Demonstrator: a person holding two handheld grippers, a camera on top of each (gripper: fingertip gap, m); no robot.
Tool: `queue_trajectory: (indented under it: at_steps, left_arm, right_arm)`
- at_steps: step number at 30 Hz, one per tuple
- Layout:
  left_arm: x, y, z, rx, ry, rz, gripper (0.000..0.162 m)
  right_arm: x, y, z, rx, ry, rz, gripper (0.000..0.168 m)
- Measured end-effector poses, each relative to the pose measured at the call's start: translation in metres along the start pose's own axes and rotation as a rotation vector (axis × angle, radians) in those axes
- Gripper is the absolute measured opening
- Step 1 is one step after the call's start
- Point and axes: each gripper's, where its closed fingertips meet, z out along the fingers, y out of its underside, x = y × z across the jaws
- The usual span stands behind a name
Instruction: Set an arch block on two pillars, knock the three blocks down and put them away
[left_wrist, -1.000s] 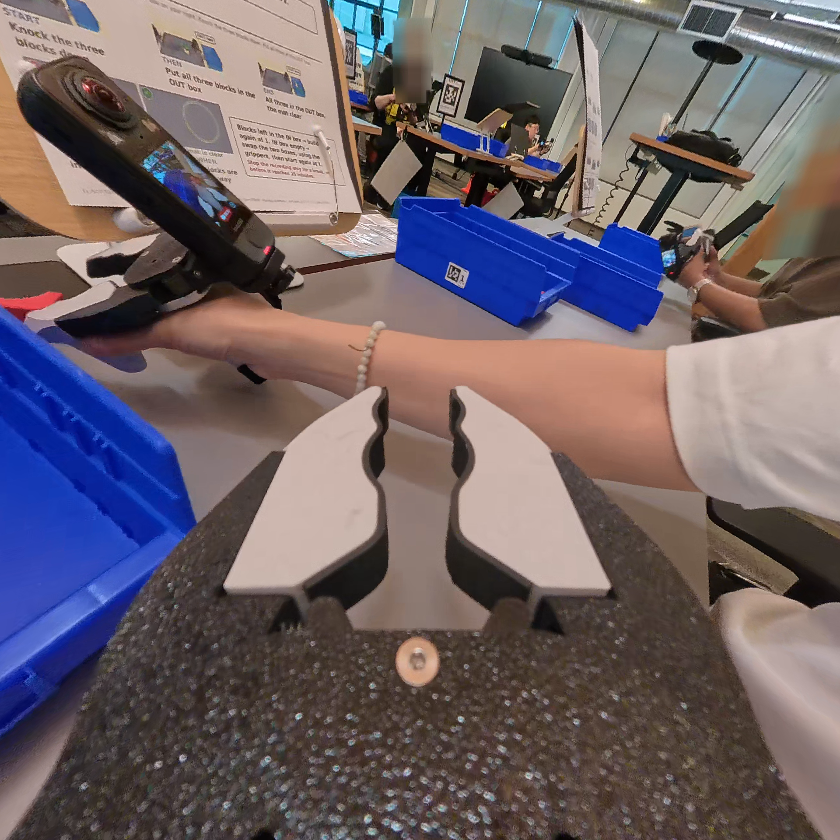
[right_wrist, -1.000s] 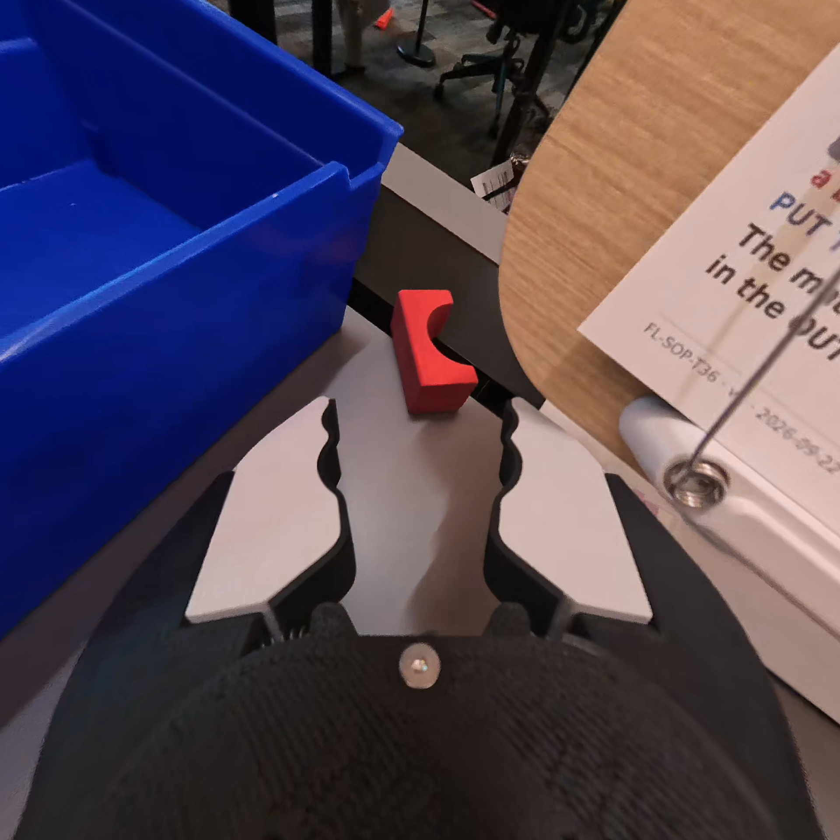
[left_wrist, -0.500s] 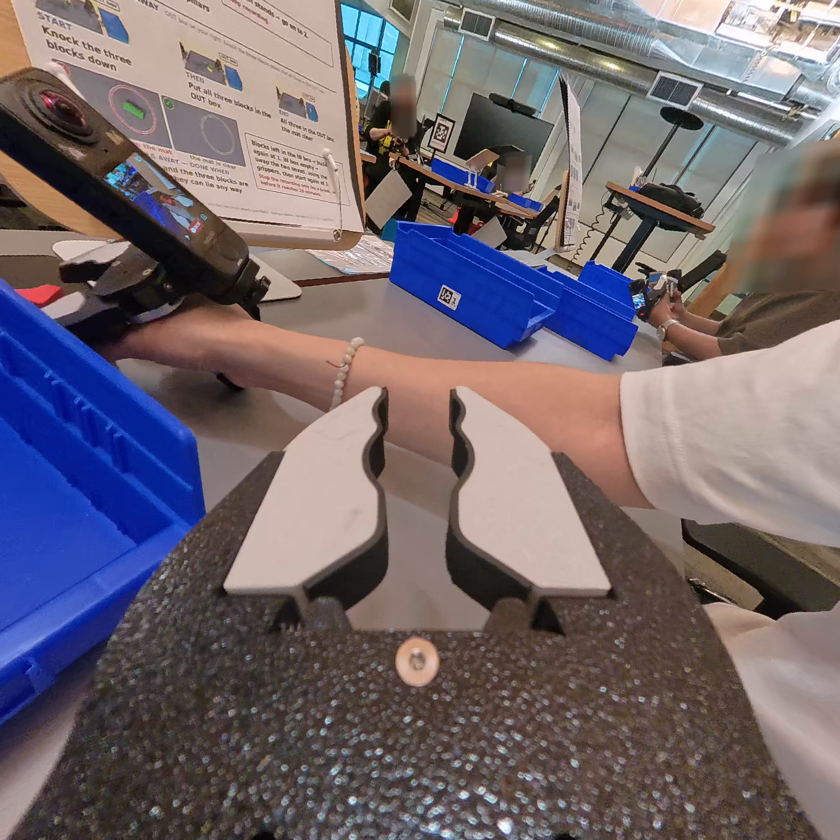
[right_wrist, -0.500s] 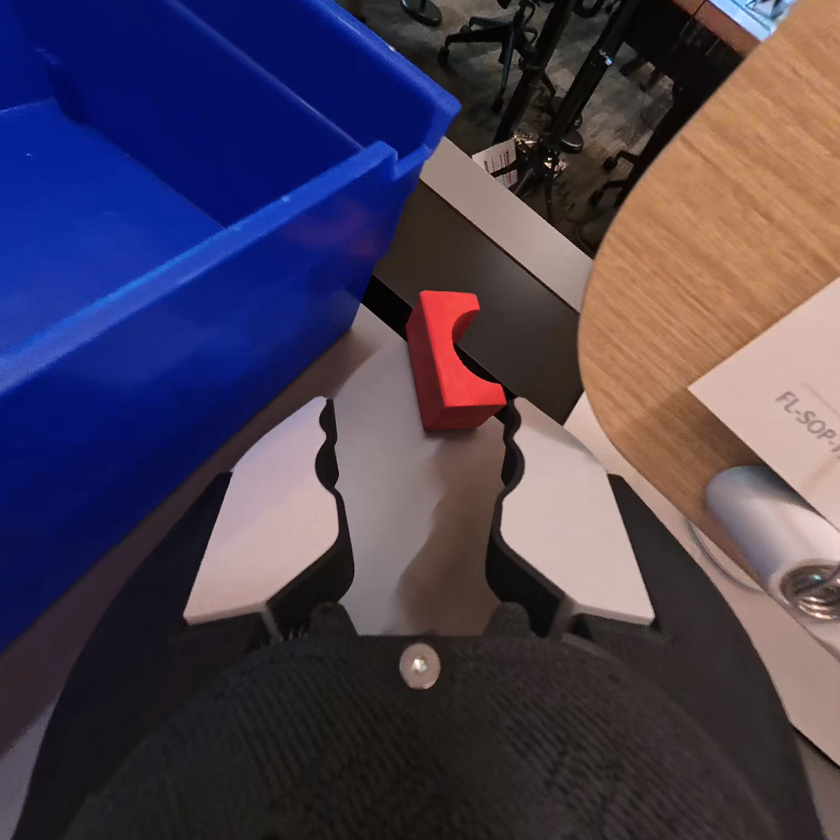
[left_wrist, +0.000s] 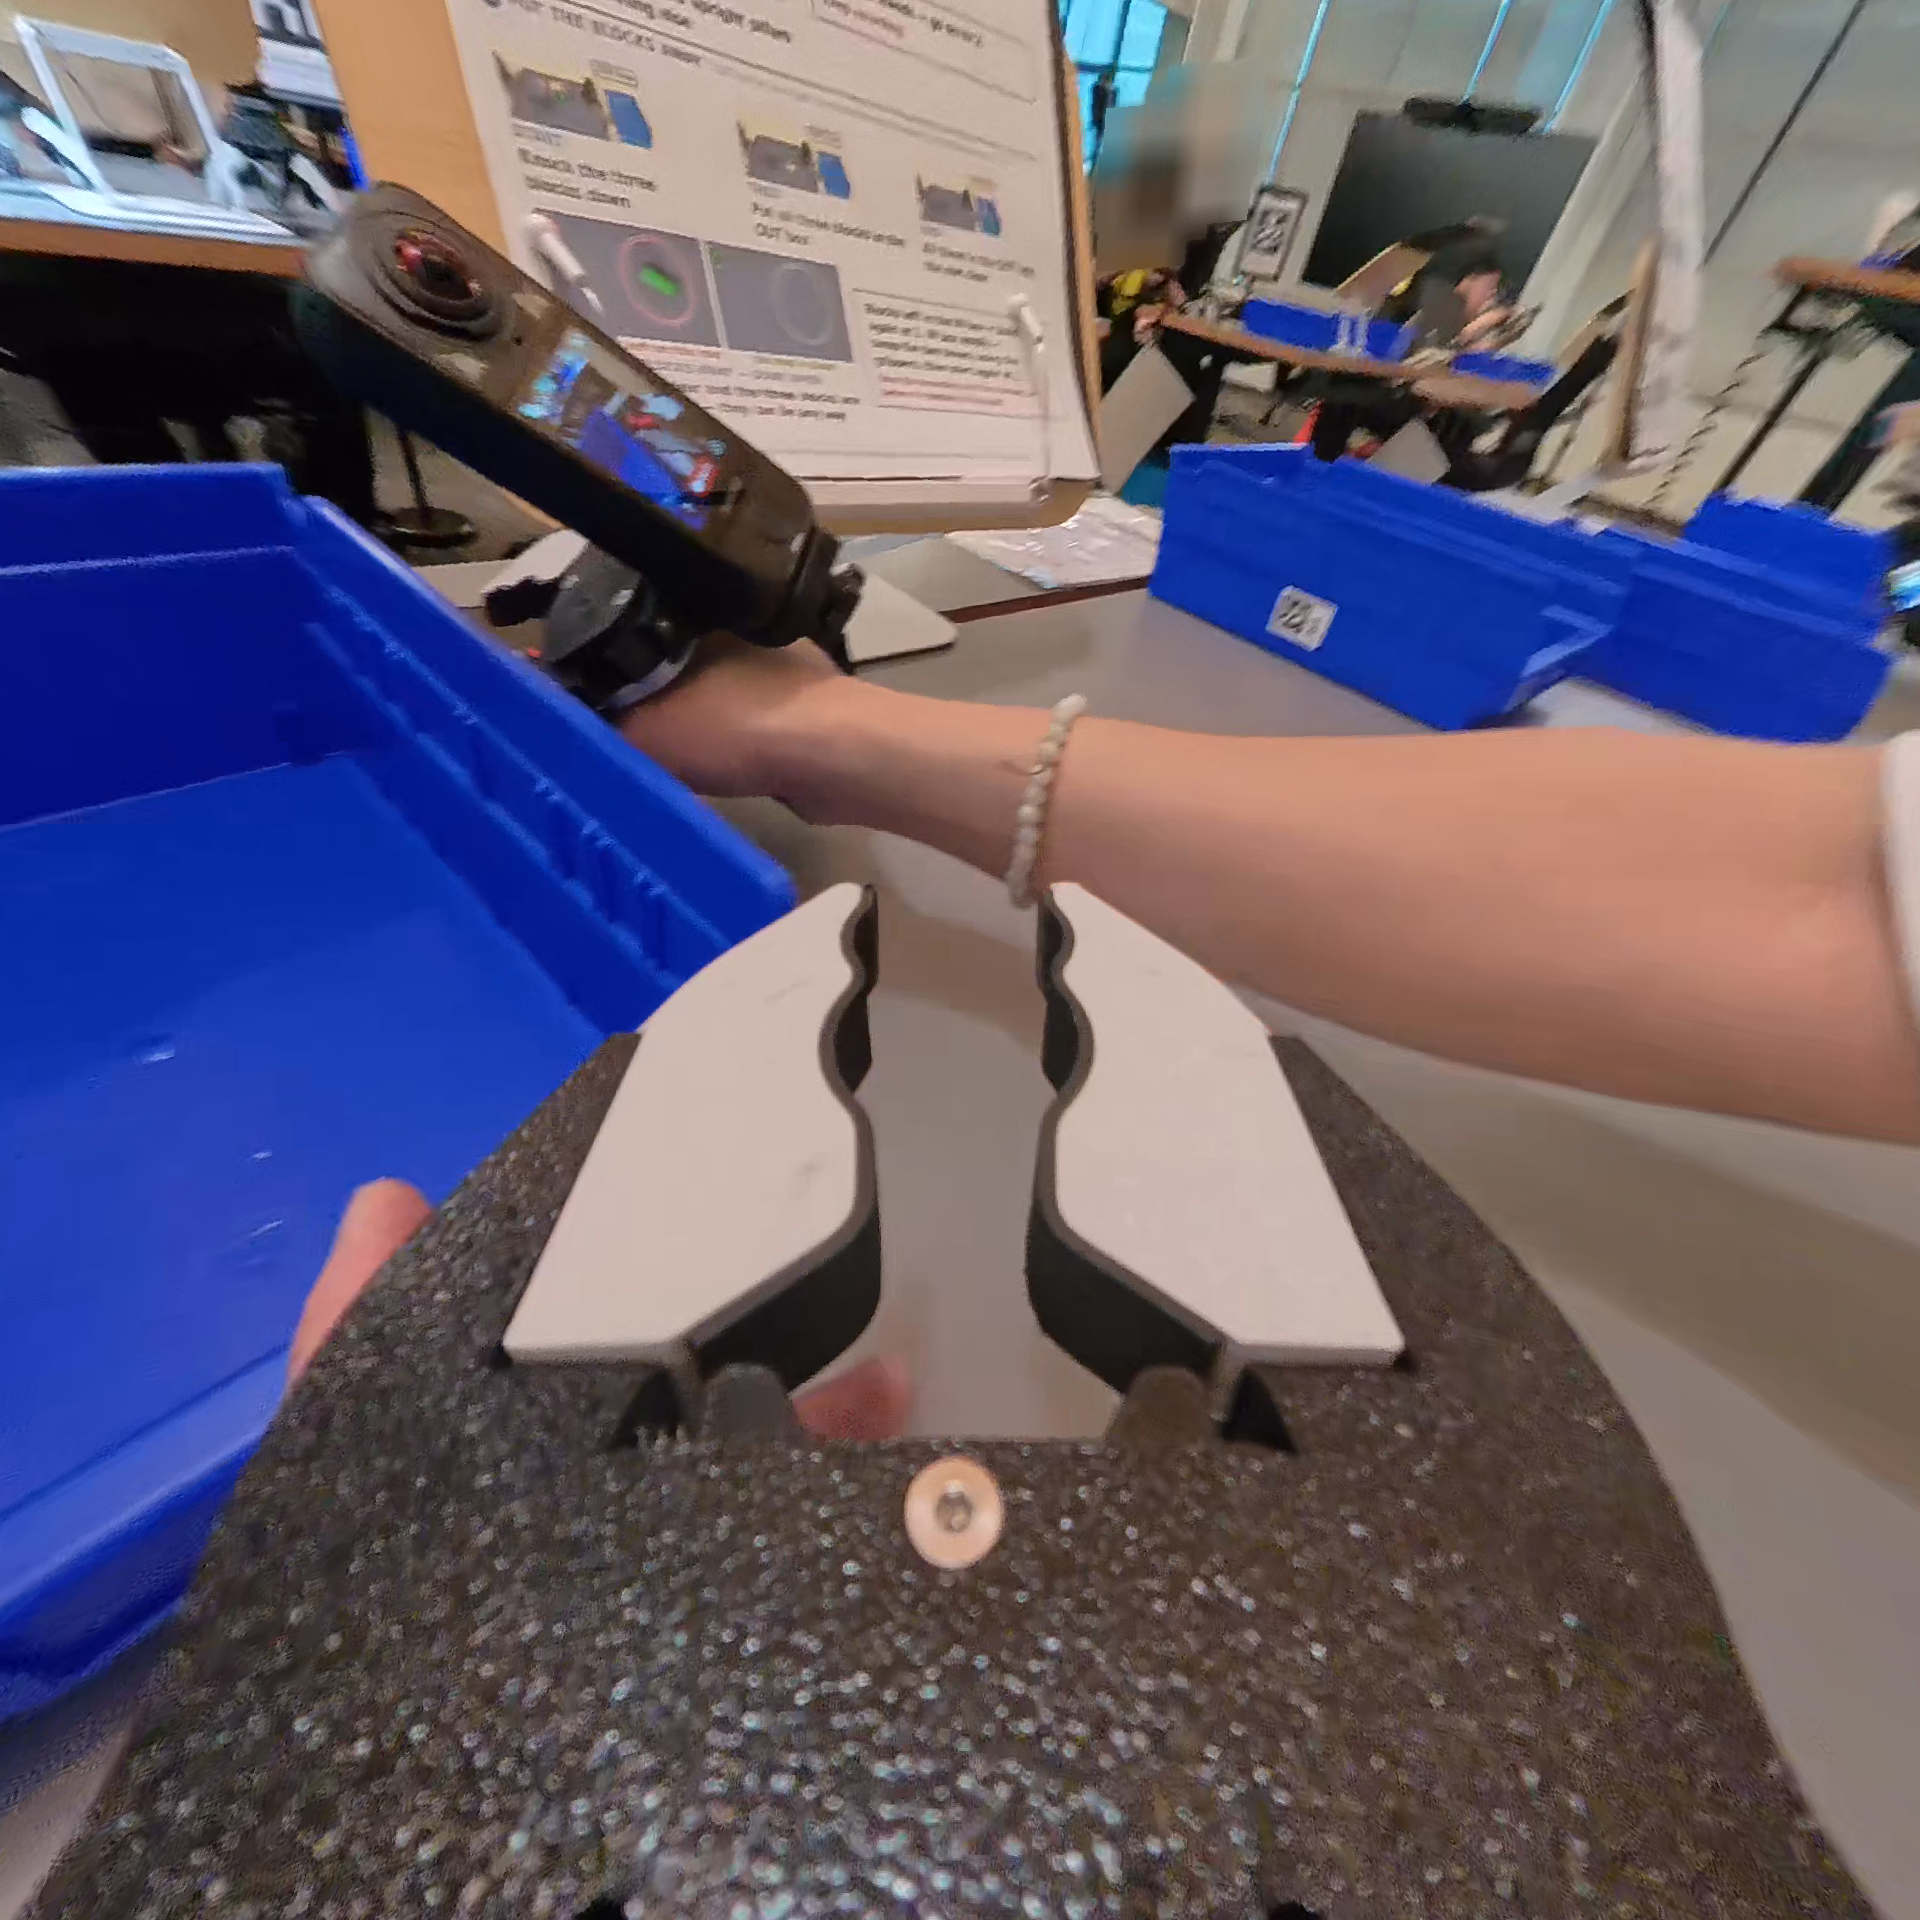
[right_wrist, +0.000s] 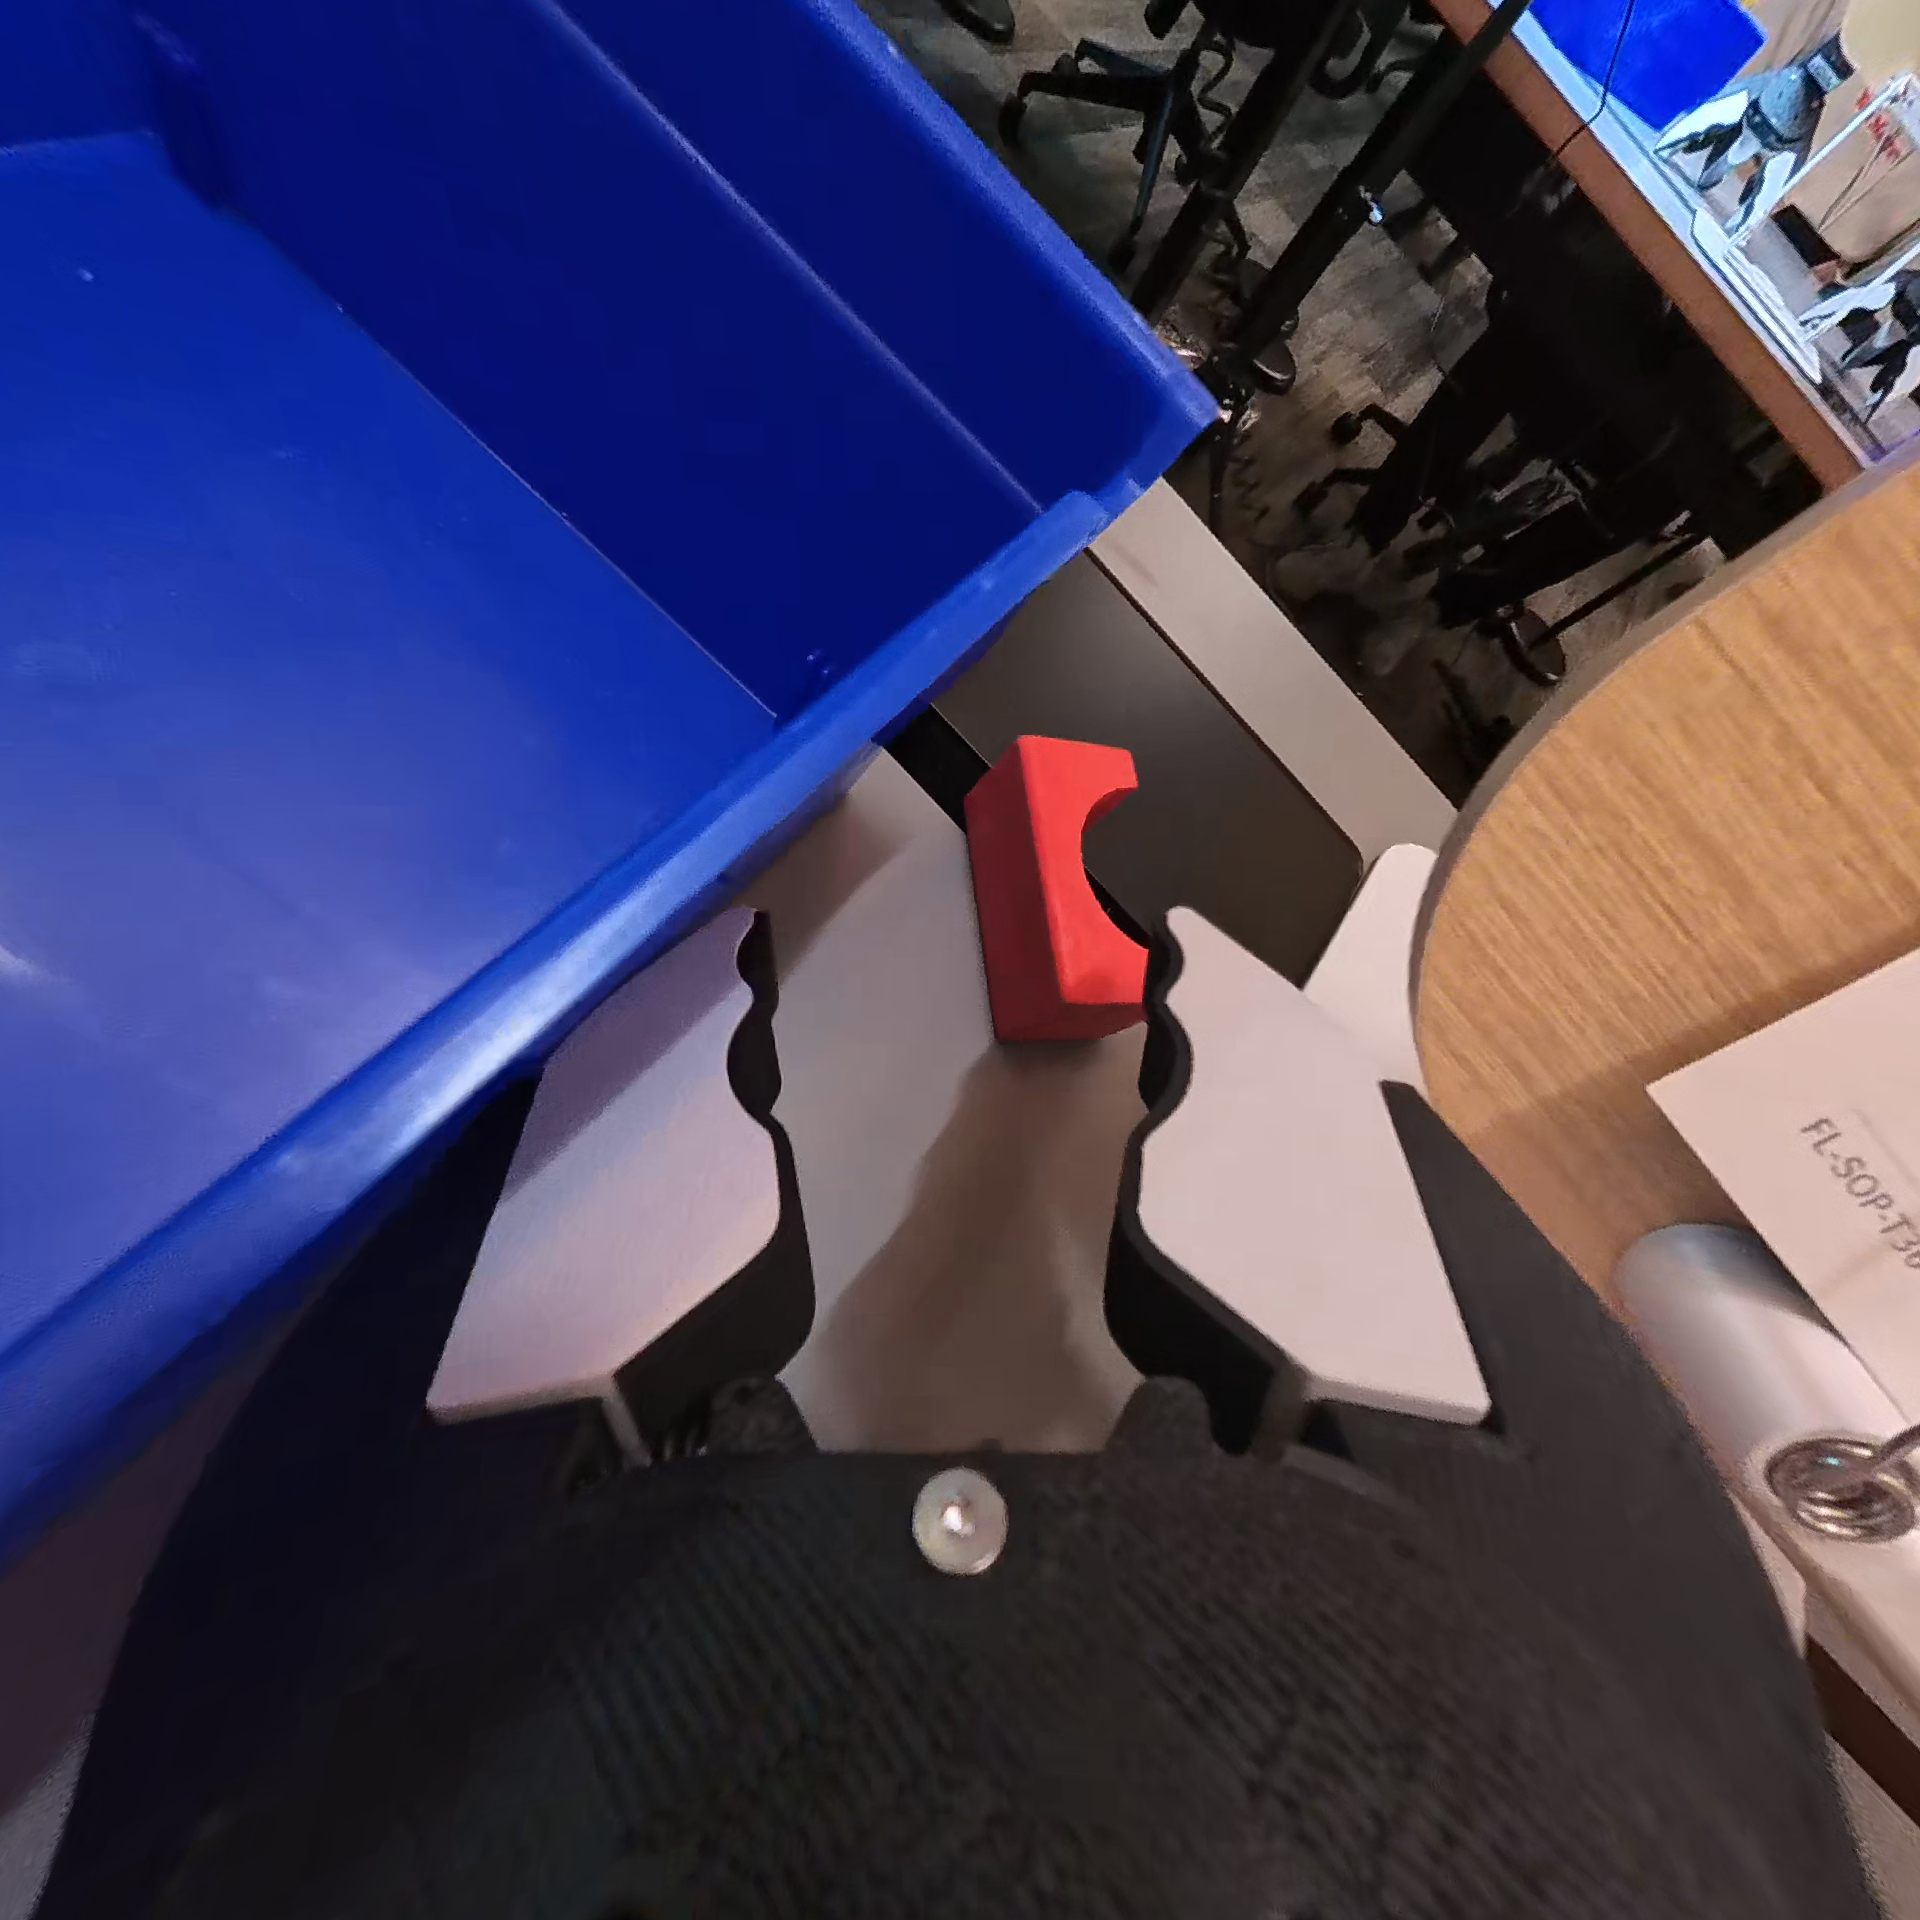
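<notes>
Only right wrist view shows red block (right_wrist: 1049, 914) by spread, empty right gripper (right_wrist: 956, 935); left gripper (left_wrist: 956, 914) also released, w/ printed sheet (left_wrist: 769, 208) behind.

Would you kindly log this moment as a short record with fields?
left tongs: open, empty, above the grey table, beside the blue bin
right tongs: open, empty
red block: on the table, notch facing right, against the right finger's tip
near bin: left of the block, apart from it
wooden board: right of the block, carries a printed sheet
</notes>
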Motion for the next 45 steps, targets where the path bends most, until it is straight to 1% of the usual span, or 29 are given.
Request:
queue_trajectory:
  at_steps: [2,5,8,9,12,14,16,17,19,21,23,25,27,30,36,38,42,45]
  left_arm:
    - [-0.012,0.007,-0.002,-0.007,-0.053,0.066,0.029]
    - [-0.019,0.013,-0.004,0.018,-0.042,0.131,0.027]
    - [-0.020,0.016,-0.005,0.039,0.014,0.095,0.028]
    - [-0.018,0.017,-0.005,0.036,0.040,0.088,0.026]
    - [-0.015,0.013,-0.007,0.053,0.091,0.126,0.023]
    - [-0.014,0.016,-0.006,0.025,0.134,0.132,0.023]
    - [-0.015,0.026,-0.004,-0.046,0.172,0.100,0.024]
    - [-0.018,0.030,-0.004,-0.068,0.172,0.091,0.022]
    - [-0.024,0.026,-0.005,-0.027,0.155,0.082,0.017]
    - [-0.024,0.019,-0.006,0.023,0.168,0.067,0.018]
    - [-0.024,0.021,-0.004,0.002,0.208,0.063,0.020]
    - [-0.030,0.017,-0.002,0.017,0.225,0.055,0.017]
    - [-0.044,0.006,-0.003,0.092,0.201,0.009,0.011]
    - [-0.062,-0.005,-0.013,0.178,0.149,-0.023,0.011]
    - [-0.088,-0.015,-0.028,0.275,0.056,-0.045,0.010]
    - [-0.092,-0.019,-0.037,0.317,0.048,-0.061,0.009]
    - [-0.105,-0.021,-0.054,0.349,-0.009,-0.050,0.006]
    - [-0.115,-0.024,-0.069,0.394,-0.067,-0.054,0.004]
  right_arm:
    - [-0.003,0.002,0.000,-0.003,-0.007,-0.008,0.068]
    - [-0.006,0.006,-0.001,0.001,-0.013,-0.022,0.068]
    - [-0.006,0.009,-0.002,-0.003,-0.019,-0.044,0.068]
    - [-0.006,0.010,-0.003,-0.011,-0.020,-0.051,0.068]
    - [-0.005,0.011,-0.004,-0.017,-0.027,-0.071,0.068]
    - [-0.003,0.012,-0.004,-0.026,-0.030,-0.081,0.068]
    - [-0.003,0.011,-0.005,-0.025,-0.037,-0.084,0.068]
    - [-0.002,0.011,-0.006,-0.023,-0.037,-0.082,0.068]
    - [-0.002,0.010,-0.008,-0.013,-0.046,-0.084,0.068]
    - [-0.004,0.009,-0.008,0.010,-0.059,-0.104,0.068]
    - [-0.003,0.011,-0.007,-0.001,-0.063,-0.112,0.068]
    - [-0.004,0.009,-0.006,0.008,-0.075,-0.104,0.068]
    - [-0.003,0.008,-0.007,0.014,-0.067,-0.112,0.068]
    - [-0.002,0.009,-0.005,0.008,-0.059,-0.112,0.067]
    - [-0.002,0.007,0.007,-0.001,-0.042,-0.140,0.063]
    - [0.003,0.007,0.011,-0.032,-0.018,-0.133,0.063]
    - [0.005,0.009,0.016,-0.070,-0.016,-0.115,0.062]
    - [0.008,0.011,0.018,-0.113,-0.003,-0.136,0.061]
